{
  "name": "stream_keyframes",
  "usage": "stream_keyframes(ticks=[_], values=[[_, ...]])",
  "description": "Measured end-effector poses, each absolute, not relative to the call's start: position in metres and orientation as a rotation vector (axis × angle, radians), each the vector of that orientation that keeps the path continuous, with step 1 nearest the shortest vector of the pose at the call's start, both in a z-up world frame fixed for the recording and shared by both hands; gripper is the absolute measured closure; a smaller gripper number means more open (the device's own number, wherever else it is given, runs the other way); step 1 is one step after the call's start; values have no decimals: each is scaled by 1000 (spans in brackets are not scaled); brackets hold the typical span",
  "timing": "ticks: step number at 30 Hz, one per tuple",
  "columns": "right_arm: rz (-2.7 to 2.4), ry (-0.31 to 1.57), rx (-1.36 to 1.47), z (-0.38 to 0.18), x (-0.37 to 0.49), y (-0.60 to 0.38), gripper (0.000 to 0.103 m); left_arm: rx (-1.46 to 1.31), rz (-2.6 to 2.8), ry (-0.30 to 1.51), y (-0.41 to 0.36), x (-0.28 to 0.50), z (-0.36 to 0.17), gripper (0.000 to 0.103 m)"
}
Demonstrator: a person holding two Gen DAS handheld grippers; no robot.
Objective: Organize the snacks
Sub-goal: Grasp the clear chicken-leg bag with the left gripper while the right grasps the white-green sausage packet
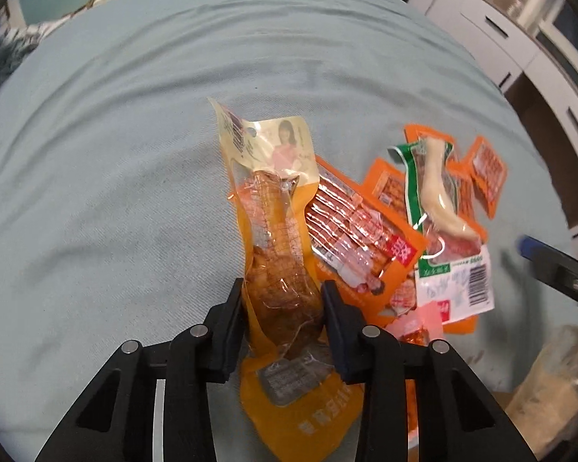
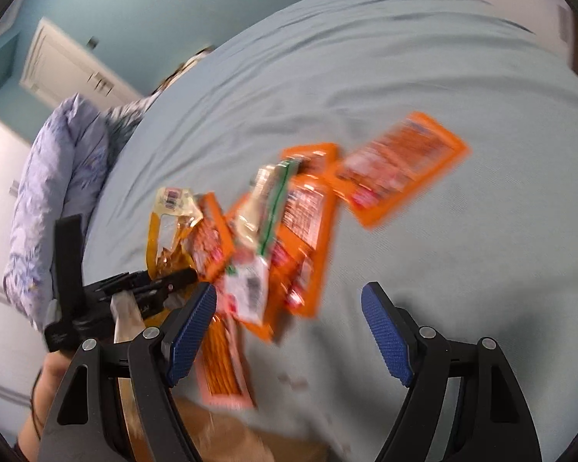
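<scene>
Gripping the yellow pack [image 1: 277, 265] at its thick meaty part, my left hand-held gripper [image 1: 283, 300] has its pads against both sides of it, clenched on the pack. The pack lies lengthwise on the bed [image 1: 135, 154], at the left edge of the snack pile. To do this well I would judge a straight lift best, since the film is slick and its right edge overlaps the orange pack [image 1: 350, 238] beside it; tugging sideways could drag that one along. The green pack [image 1: 435, 192] lies further right, on top.

My right hand-held gripper [image 2: 289, 327] is released, nothing between its blue pads, hovering near the pile. Its blurred view alone shows a lone orange packet [image 2: 400, 169] lying apart on the far right, and the pillow [image 2: 57, 177] at the left.
</scene>
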State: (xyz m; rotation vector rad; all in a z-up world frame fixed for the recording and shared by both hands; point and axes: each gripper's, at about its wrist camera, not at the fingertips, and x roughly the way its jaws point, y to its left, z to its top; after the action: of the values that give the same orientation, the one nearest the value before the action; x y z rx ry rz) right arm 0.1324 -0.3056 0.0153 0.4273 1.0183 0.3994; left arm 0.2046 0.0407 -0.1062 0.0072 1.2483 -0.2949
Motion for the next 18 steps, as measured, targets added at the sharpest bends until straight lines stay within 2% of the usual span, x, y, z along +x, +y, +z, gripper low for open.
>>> stream_keyframes(ticks=[6,8,10,11,12,14,17,18], values=[[458,1039,279,8,181,-260,26,-19,-221,1223,55,205,-90,67],[467,1103,177,0,195,-241,26,-42,-189,1195,65,206,-78,67],[441,1070,62,3,196,-231,27,-44,-149,1155,73,205,-62,67],[430,1062,42,3,196,-231,39,-41,-136,1137,76,202,-54,67],[399,1055,29,2,195,-234,56,-42,-129,1117,80,198,-43,67],[414,1037,63,3,193,-243,82,-58,-139,1087,84,189,-24,67],[427,1041,133,4,191,-258,87,-73,-207,1025,83,150,18,67],[422,1027,138,6,188,-261,93,-75,-233,1011,82,139,28,67]])
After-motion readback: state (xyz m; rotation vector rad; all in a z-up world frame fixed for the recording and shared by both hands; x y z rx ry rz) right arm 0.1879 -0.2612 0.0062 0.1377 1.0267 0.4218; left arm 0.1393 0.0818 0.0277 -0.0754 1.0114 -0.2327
